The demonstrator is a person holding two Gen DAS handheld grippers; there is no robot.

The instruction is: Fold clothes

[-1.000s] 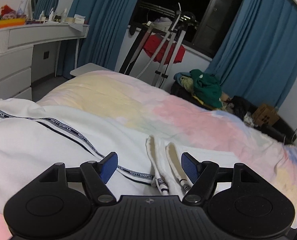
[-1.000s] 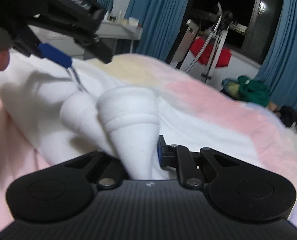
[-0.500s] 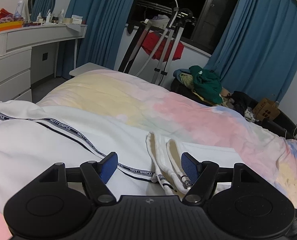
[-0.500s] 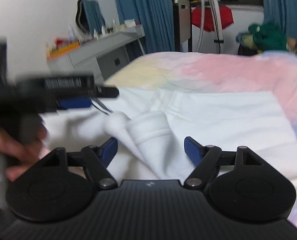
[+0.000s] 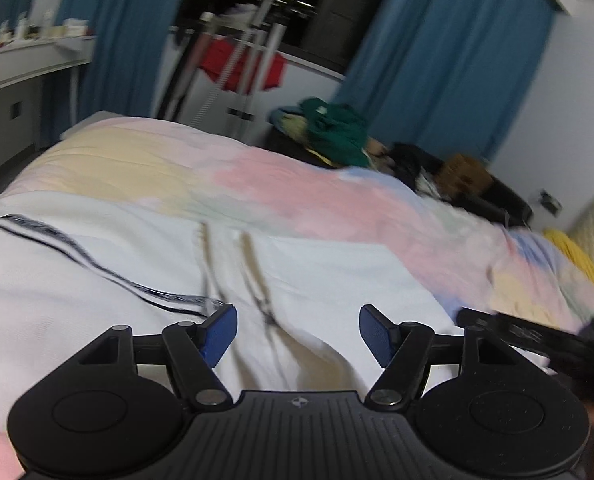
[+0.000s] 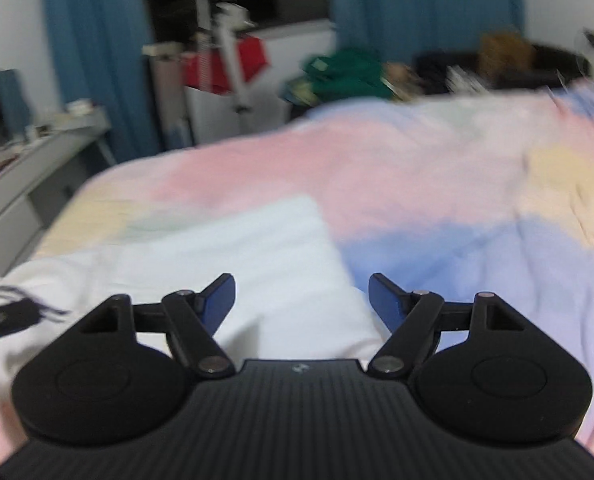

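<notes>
On the bed (image 5: 145, 160), over its pastel quilt, lies the white hoodie (image 5: 97, 280), drawstrings trailing toward the camera; I judge the step is reaching for a fresh hold, so each grip should take an edge or corner cleanly, catching only the layer meant to fold; the left hand-held gripper (image 5: 295, 334) hangs over the cloth, jaws fairly wide and closing, pinching nothing; the right hand-held gripper (image 6: 301, 300) stands wide and empty above the hoodie's flat edge.
</notes>
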